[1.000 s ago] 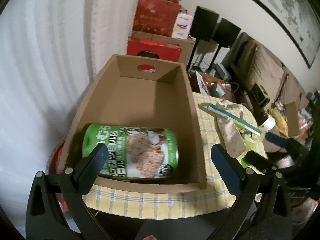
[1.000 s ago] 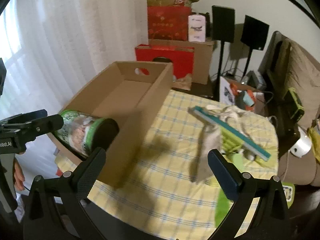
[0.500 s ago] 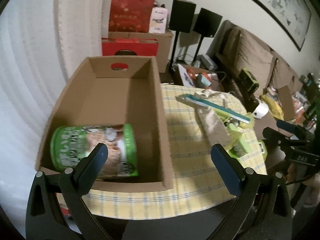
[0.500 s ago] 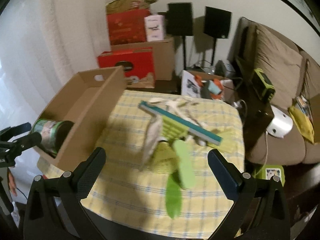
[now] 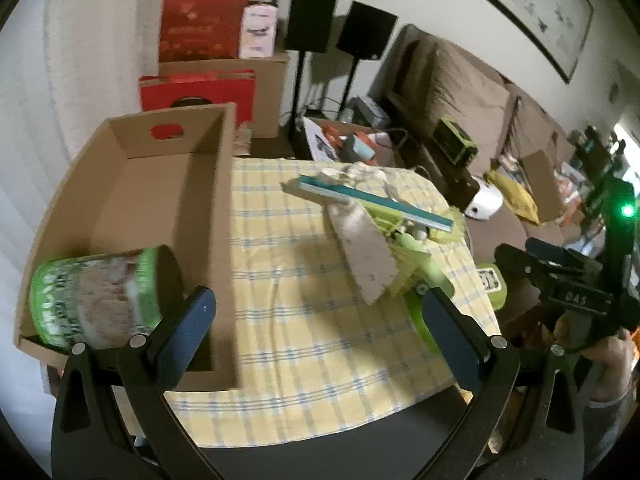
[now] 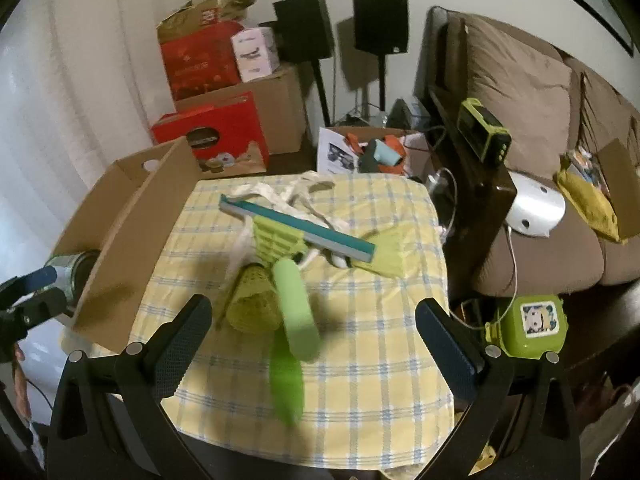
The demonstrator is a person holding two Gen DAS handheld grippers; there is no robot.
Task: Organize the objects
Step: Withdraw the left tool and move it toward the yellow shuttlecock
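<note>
A cardboard box (image 5: 216, 216) (image 6: 132, 216) stands on the left of the yellow checked table (image 5: 296, 320) (image 6: 360, 360). A green can (image 5: 96, 292) lies on its side in the box's near end. A teal squeegee (image 5: 372, 202) (image 6: 296, 226), white cloth (image 5: 366, 256), green brush handle (image 6: 296, 312) and green mesh cup (image 6: 254, 300) lie piled mid-table. My left gripper (image 5: 320, 332) is open and empty at the near table edge. My right gripper (image 6: 316, 344) is open and empty, hovering before the pile.
Red and brown boxes (image 6: 212, 136), two black speakers (image 6: 380, 24) and a brown sofa (image 6: 520, 120) stand behind the table. A green lunchbox (image 6: 528, 326) sits off the table's right edge. A dark side table (image 6: 468, 184) stands at right.
Both grippers swung right, from the box towards the pile on the table. The can stays lying in the box. Both stay open.
</note>
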